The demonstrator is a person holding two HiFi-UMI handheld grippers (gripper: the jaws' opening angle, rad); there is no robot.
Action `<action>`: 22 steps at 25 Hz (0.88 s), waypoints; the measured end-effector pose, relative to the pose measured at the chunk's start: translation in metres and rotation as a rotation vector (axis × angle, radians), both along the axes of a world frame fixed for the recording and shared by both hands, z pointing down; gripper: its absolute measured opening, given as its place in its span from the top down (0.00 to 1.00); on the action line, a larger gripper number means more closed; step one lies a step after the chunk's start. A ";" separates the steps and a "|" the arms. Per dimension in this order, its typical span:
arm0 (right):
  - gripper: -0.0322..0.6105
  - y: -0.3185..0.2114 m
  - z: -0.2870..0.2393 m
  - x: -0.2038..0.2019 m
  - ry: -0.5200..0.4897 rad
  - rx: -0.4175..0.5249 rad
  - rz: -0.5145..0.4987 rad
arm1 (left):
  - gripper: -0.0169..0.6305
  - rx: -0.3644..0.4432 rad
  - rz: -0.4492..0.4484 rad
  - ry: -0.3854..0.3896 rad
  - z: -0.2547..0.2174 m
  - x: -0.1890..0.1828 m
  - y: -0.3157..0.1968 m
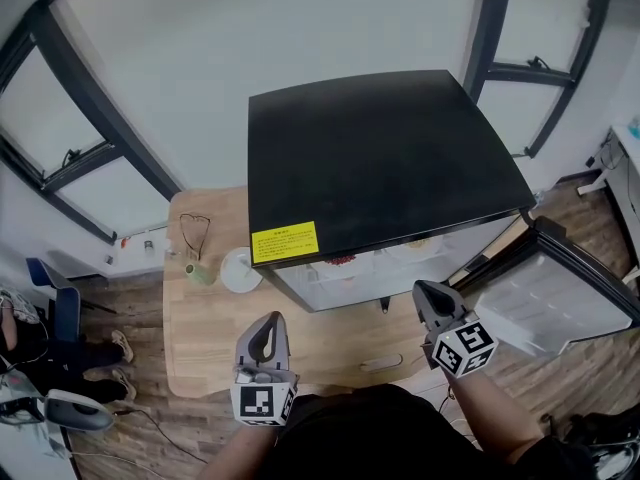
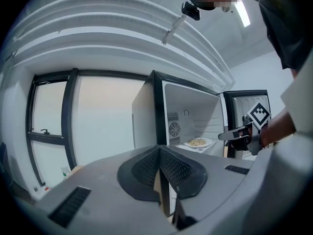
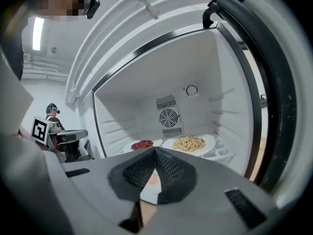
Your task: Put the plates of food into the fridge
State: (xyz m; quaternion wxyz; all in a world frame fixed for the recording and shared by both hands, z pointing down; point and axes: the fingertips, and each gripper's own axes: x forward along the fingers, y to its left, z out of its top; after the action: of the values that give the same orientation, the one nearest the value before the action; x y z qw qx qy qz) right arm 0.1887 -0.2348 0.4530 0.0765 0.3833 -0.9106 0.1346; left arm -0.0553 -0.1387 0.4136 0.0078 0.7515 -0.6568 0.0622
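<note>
Fingers (image 3: 168, 173) of left gripper (image 2: 159, 149) and right gripper (image 3: 154, 150) pressed together, empty; plates (image 3: 190, 143) lie ahead in fridge (image 1: 380, 158).

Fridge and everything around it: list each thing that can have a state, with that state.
Black-topped white fridge: door open.
White plate of pale noodles: inside fridge, on shelf.
White plate of red food: inside fridge, beside it.
White round dish: on wooden table, outside fridge.
Left gripper: jaws shut, empty.
Right gripper: jaws shut, empty.

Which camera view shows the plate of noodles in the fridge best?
The right gripper view: it looks straight into the fridge, and the plate of noodles is large. The left gripper view shows it small; in the head view the fridge top mostly hides it.
</note>
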 end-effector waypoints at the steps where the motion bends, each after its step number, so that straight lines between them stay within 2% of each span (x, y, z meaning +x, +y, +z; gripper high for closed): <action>1: 0.92 -0.001 0.001 0.001 0.002 0.000 0.005 | 0.97 -0.003 0.001 -0.008 0.001 0.000 0.000; 15: 0.92 0.002 0.002 -0.001 -0.038 -0.024 0.008 | 0.97 -0.007 -0.002 -0.021 0.000 -0.004 0.006; 22: 0.92 0.008 -0.001 -0.006 -0.032 -0.016 -0.002 | 0.97 0.002 -0.044 0.000 -0.001 -0.017 0.014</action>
State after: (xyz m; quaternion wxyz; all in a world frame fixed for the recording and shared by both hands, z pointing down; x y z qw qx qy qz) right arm 0.1822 -0.2265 0.4516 0.0651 0.3794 -0.9110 0.1481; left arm -0.0718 -0.1246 0.4127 0.0083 0.7367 -0.6734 0.0614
